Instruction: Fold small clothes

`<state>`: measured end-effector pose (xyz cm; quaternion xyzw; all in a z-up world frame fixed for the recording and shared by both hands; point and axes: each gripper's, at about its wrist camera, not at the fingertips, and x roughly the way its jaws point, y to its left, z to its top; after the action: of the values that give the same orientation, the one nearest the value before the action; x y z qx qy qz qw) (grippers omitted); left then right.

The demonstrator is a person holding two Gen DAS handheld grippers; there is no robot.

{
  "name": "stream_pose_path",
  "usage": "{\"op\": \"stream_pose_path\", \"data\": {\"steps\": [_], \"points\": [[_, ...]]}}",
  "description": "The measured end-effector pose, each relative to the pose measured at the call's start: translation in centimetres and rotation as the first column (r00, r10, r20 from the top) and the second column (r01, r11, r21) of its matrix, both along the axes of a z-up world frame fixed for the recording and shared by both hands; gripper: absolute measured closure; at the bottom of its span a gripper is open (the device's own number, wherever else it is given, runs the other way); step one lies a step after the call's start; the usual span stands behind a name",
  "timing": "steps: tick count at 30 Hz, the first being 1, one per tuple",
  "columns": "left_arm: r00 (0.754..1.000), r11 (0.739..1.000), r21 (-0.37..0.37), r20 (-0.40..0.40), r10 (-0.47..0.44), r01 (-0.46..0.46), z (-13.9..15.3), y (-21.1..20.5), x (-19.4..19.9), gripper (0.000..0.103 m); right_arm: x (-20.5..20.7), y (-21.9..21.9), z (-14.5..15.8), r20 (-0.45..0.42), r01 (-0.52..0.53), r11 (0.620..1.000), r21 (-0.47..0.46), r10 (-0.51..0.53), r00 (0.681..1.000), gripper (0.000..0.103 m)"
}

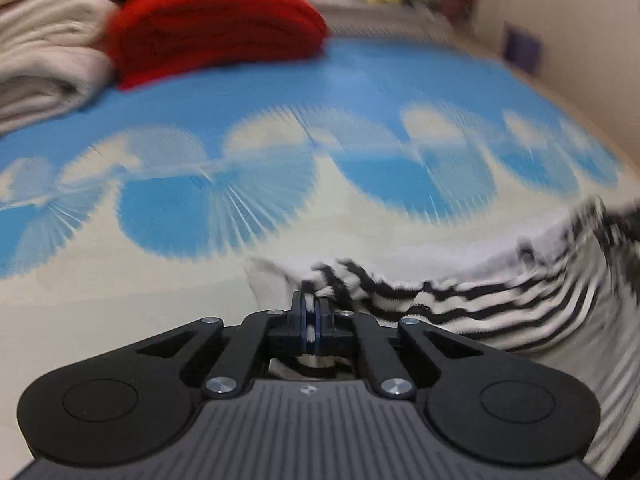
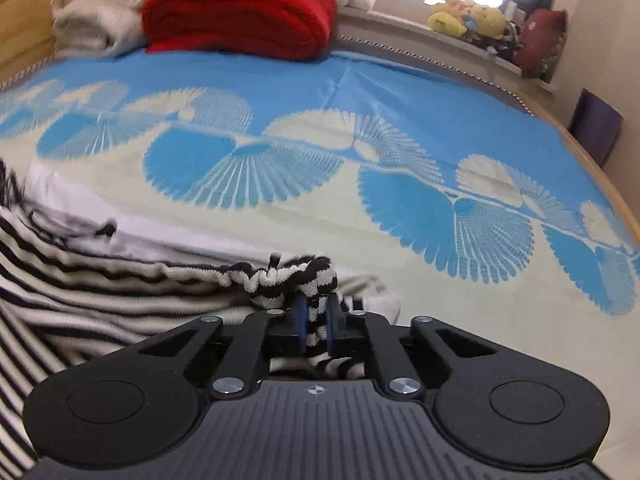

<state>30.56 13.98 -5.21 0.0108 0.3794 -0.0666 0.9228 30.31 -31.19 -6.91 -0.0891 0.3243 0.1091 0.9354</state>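
In the left wrist view, the left gripper [image 1: 311, 304] is pinching one bunched corner of the black-and-white striped garment [image 1: 500, 304], its jaws closed tight on a thin fold of cloth, and the rest of the fabric is trailing off to the right across the blue-and-cream patterned bedspread [image 1: 280, 92]. The picture is smeared with motion blur, so fine detail of the edge is lost. Holding by a corner looks deliberate — it lets the cloth hang or stretch flat between two points. Behind, a folded red blanket [image 1: 216, 24] is lying against a stack of cream towels [image 1: 44, 56], well apart from the work. In the right wrist view, the right gripper [image 2: 316, 316] is clamping a thicker wad of the same striped garment [image 2: 100, 292], the jaws standing slightly apart around the gathered hem, with the body of the cloth spreading leftward over the bedspread [image 2: 400, 92]. Both corners being held suggests the person is stretching or carrying an edge over for a fold. Stuffed toys [image 2: 468, 18] are sitting on the window ledge [image 2: 400, 28] beyond the bed, and the red blanket [image 2: 240, 12] is resting at the far end.
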Motion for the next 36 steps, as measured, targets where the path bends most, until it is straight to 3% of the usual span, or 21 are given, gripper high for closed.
{"op": "stream_pose_path", "data": {"steps": [2, 5, 7, 9, 12, 13, 14, 15, 16, 17, 19, 21, 24, 26, 29, 34, 35, 36], "points": [[0.995, 0.993, -0.09, 0.045, 0.087, -0.082, 1.0, 1.2, 0.4, 0.1, 0.4, -1.0, 1.5, 0.076, 0.064, 0.995, 0.077, -0.07, 0.995, 0.098], [0.991, 0.993, -0.055, 0.079, 0.107, -0.103, 1.4, 0.0, 1.2, 0.1, 0.9, -1.7, 2.9, 0.145, 0.133, 0.977, 0.167, -0.158, 0.977, 0.1], [0.989, 0.992, -0.03, 0.082, 0.126, -0.124, 1.2, -0.9, 1.9, 0.1, 1.5, -0.9, 3.1, 0.173, 0.159, 0.977, 0.139, -0.182, 0.968, 0.1], [0.984, 0.985, -0.052, 0.071, 0.166, -0.163, 1.0, -0.8, 2.9, 0.099, 2.2, -0.4, 2.9, 0.165, 0.181, 0.974, 0.135, -0.202, 0.965, 0.1], [0.975, 0.972, -0.068, -0.008, 0.224, -0.224, -0.7, -0.5, 4.4, 0.093, 3.6, 0.3, 2.3, 0.146, 0.218, 0.969, 0.113, -0.233, 0.961, 0.099], [0.969, 0.969, -0.062, -0.077, 0.234, -0.239, -1.8, -0.4, 5.1, 0.088, 4.2, 0.6, 1.9, 0.122, 0.225, 0.969, 0.1, -0.236, 0.964, 0.099], [0.958, 0.967, -0.065, -0.172, 0.23, -0.244, -3.0, -0.3, 5.8, 0.072, 5.2, 0.9, 0.9, 0.054, 0.232, 0.97, 0.078, -0.237, 0.97, 0.091], [0.937, 0.967, -0.097, -0.287, 0.2, -0.236, -4.5, -0.2, 6.2, 0.066, 5.9, 1.0, -0.1, -0.024, 0.235, 0.97, 0.063, -0.234, 0.972, 0.085], [0.923, 0.964, -0.115, -0.334, 0.19, -0.24, -5.0, 0.0, 6.1, 0.066, 6.4, 1.2, -1.4, -0.117, 0.233, 0.972, 0.041, -0.227, 0.967, 0.084], [0.922, 0.961, -0.117, -0.33, 0.201, -0.252, -4.8, 0.2, 5.8, 0.065, 6.5, 1.4, -2.2, -0.17, 0.234, 0.972, 0.024, -0.227, 0.959, 0.084], [0.943, 0.961, -0.12, -0.258, 0.212, -0.249, -3.2, 0.9, 4.7, 0.058, 5.8, 1.3, -1.7, -0.147, 0.239, 0.971, 0.022, -0.234, 0.961, 0.08], [0.955, 0.96, -0.138, -0.208, 0.212, -0.243, -1.8, 1.9, 3.3, 0.047, 4.7, 0.3, 0.0, -0.109, 0.26, 0.963, 0.073, -0.251, 0.962, 0.067], [0.952, 0.946, -0.197, -0.219, 0.213, -0.257, -0.6, 4.0, 0.9, 0.047, 2.2, -2.2, 2.3, -0.097, 0.306, 0.932, 0.193, -0.292, 0.951, 0.061], [0.951, 0.936, -0.246, -0.239, 0.194, -0.253, 0.0, 5.4, -0.6, 0.047, 0.2, -4.2, 3.3, -0.139, 0.332, 0.901, 0.279, -0.304, 0.942, 0.061], [0.954, 0.939, -0.251, -0.245, 0.174, -0.236, 1.8, 6.5, -3.2, 0.047, -2.9, -6.3, 4.6, -0.212, 0.33, 0.872, 0.362, -0.268, 0.94, 0.057], [0.933, 0.923, -0.278, -0.314, 0.173, -0.265, 0.7, 7.5, -7.8, 0.048, -7.1, -7.1, 3.0, -0.281, 0.322, 0.877, 0.356, -0.228, 0.932, 0.051], [0.924, 0.921, -0.28, -0.344, 0.169, -0.273, -0.3, 7.6, -8.4, 0.048, -7.7, -7.2, 1.9, -0.305, 0.342, 0.871, 0.352, -0.239, 0.922, 0.051], [0.895, 0.92, -0.263, -0.413, 0.167, -0.292, -1.5, 7.7, -8.7, 0.05, -8.1, -7.4, 1.0, -0.338, 0.361, 0.867, 0.345, -0.244, 0.909, 0.051]]}}
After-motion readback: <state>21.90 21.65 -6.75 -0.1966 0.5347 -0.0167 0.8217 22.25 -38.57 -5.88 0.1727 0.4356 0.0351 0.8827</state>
